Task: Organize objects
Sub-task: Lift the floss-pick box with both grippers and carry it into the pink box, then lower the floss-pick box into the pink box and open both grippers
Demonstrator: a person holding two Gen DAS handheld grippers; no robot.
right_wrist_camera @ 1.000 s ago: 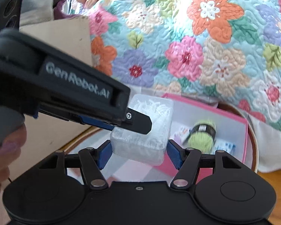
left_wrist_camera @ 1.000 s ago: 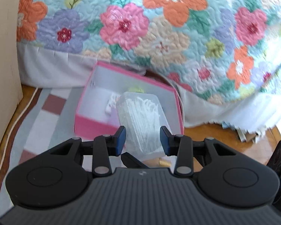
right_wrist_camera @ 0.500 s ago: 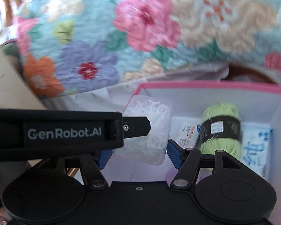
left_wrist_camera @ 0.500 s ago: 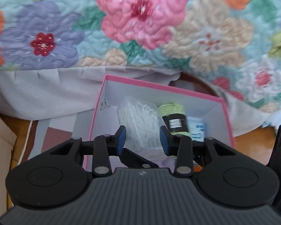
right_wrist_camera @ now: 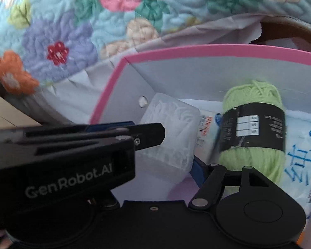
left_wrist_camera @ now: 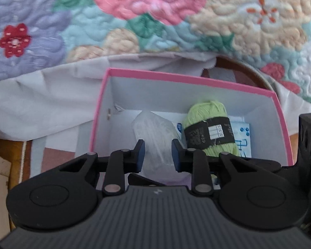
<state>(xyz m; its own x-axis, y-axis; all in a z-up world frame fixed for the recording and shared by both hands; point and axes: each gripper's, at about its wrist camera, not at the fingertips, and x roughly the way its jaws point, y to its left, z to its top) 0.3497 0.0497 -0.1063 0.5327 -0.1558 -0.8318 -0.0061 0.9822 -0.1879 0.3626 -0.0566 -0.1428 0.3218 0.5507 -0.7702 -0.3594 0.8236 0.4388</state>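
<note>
**Clear plastic box lowered into the pink box**

The left tongs (left_wrist_camera: 158,153) had just been closing, their blue pads nearly together on a narrow end of the clear plastic box (right_wrist_camera: 172,132). The right tongs (right_wrist_camera: 165,161) had just been widening around its broader sides; whether their pads pressed it could not be told. The box sat inside the pink box (left_wrist_camera: 188,78), directly ahead of both tongs. Right of them lay green yarn (left_wrist_camera: 209,128) on tissue packets (right_wrist_camera: 300,157).
</note>
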